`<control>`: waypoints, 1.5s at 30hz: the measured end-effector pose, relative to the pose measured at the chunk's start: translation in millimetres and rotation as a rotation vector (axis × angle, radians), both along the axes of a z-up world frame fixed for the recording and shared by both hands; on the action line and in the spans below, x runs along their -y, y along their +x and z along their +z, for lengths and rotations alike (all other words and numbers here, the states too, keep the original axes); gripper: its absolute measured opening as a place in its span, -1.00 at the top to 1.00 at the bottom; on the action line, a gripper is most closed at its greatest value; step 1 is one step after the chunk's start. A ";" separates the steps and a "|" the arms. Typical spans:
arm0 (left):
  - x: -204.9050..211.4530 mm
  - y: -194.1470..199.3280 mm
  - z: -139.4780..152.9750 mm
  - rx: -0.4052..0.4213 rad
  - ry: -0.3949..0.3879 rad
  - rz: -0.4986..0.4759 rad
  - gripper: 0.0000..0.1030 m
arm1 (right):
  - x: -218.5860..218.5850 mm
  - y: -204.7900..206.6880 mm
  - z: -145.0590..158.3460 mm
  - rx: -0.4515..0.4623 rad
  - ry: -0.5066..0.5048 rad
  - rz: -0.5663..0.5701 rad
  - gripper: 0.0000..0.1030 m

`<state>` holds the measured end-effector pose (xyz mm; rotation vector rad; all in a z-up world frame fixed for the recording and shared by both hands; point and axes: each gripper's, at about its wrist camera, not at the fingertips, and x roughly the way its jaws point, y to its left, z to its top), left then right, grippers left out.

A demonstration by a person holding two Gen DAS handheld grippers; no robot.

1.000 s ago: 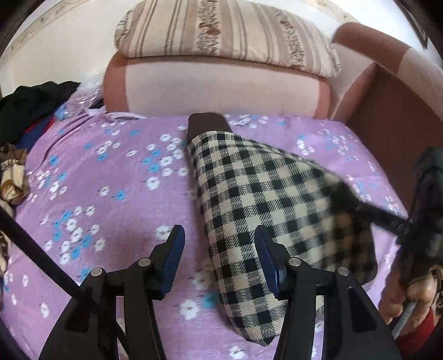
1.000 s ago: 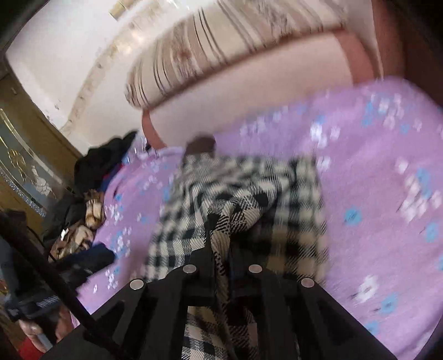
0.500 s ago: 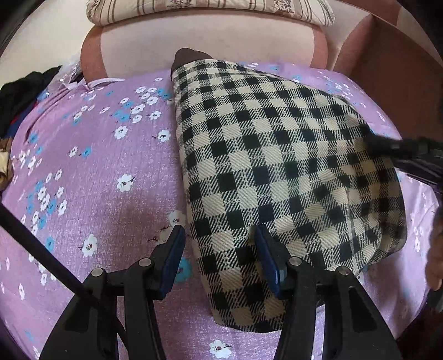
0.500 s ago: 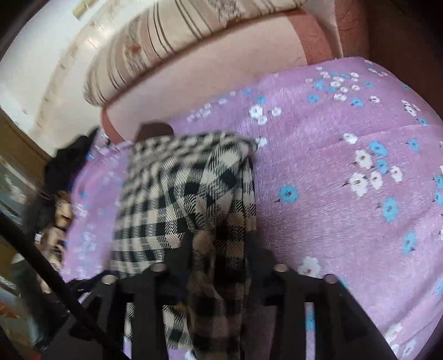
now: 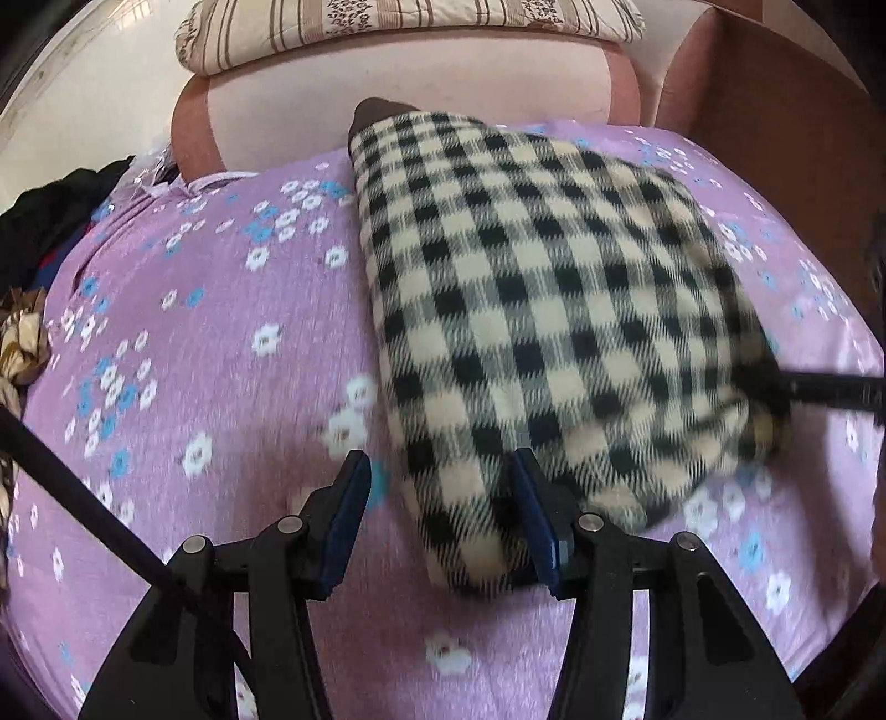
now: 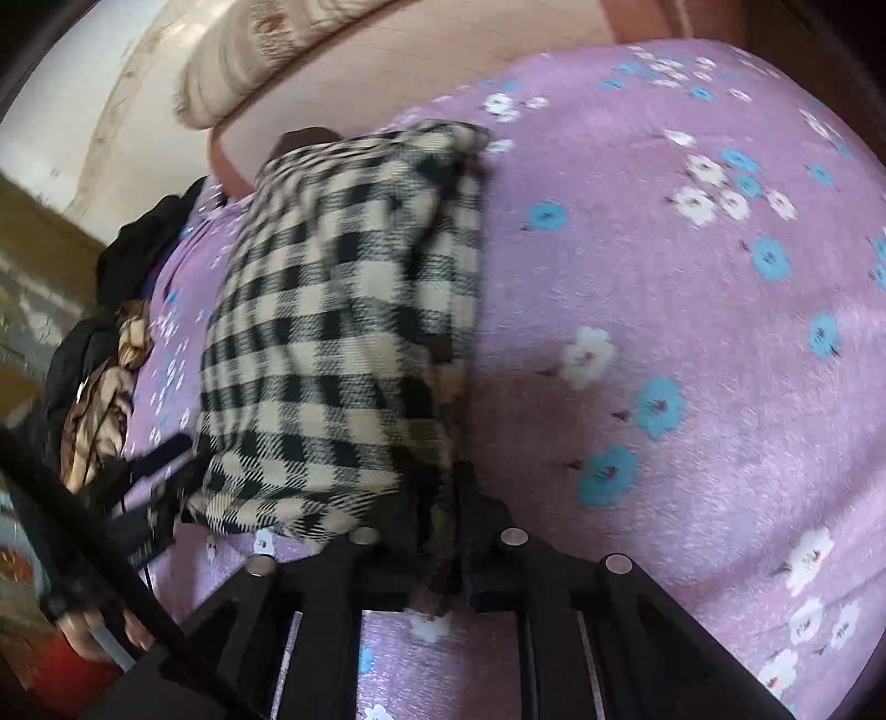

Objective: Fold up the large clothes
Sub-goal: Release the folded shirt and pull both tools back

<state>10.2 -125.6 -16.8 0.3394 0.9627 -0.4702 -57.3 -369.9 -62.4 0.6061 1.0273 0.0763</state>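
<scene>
A black-and-cream checked garment [image 5: 542,310] lies folded on the purple flowered bedcover [image 5: 210,343]; it also shows in the right wrist view [image 6: 332,332]. My left gripper [image 5: 437,498] is open, its blue-padded fingers astride the garment's near left corner. My right gripper [image 6: 437,520] is shut on the garment's right edge, low over the bed; it shows in the left wrist view at the garment's right corner [image 5: 775,382]. A dark brown part [image 5: 376,111] sticks out at the garment's far end.
A pink headboard [image 5: 410,99] with a striped pillow [image 5: 410,22] stands at the far end. A heap of dark and patterned clothes [image 6: 111,354] lies at the bed's left edge. A brown side panel [image 5: 775,127] is at the right.
The right gripper has carried the garment's edge over and down, so the garment now lies folded flatter on the bed. The left gripper has moved closer to its near corner.
</scene>
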 end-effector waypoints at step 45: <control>-135.9 -142.5 103.0 0.434 -0.195 0.264 -1.00 | -167.1 -27.6 2.5 0.071 0.131 0.237 0.26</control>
